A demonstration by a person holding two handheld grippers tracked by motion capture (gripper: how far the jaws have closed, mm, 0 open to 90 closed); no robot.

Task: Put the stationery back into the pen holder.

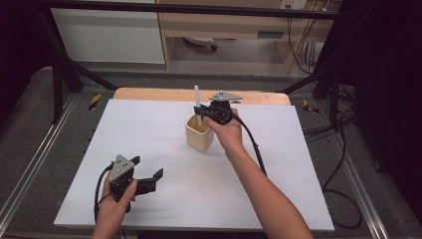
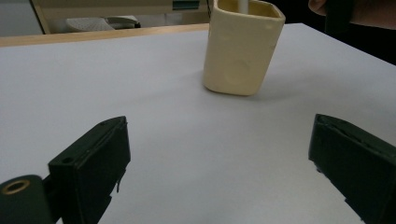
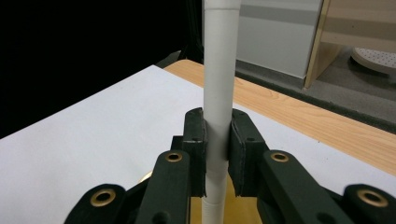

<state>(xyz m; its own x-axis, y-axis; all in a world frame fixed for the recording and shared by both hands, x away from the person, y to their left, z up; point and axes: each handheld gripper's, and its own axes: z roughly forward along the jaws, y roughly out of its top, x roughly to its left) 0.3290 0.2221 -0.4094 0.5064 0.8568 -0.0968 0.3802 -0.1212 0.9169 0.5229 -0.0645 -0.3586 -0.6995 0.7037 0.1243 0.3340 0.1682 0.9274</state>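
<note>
Fingers [image 3: 243, 149] of the right gripper [image 3: 217, 144] are clamped on a white stick [image 3: 219, 84], which stands upright between the pads with its lower end down inside the cream cup [image 1: 199, 133]. That cup sits on the white table [image 1: 149, 129], towards the far side, just in front of the person's right hand [image 1: 228, 132]. Nearer the person, the left gripper [image 1: 148, 171] rests low over the table, well apart from the cup, its fingers [image 2: 91, 163] spread wide with nothing between them.

no text, label, brand, number or sign can be read anywhere here.
</note>
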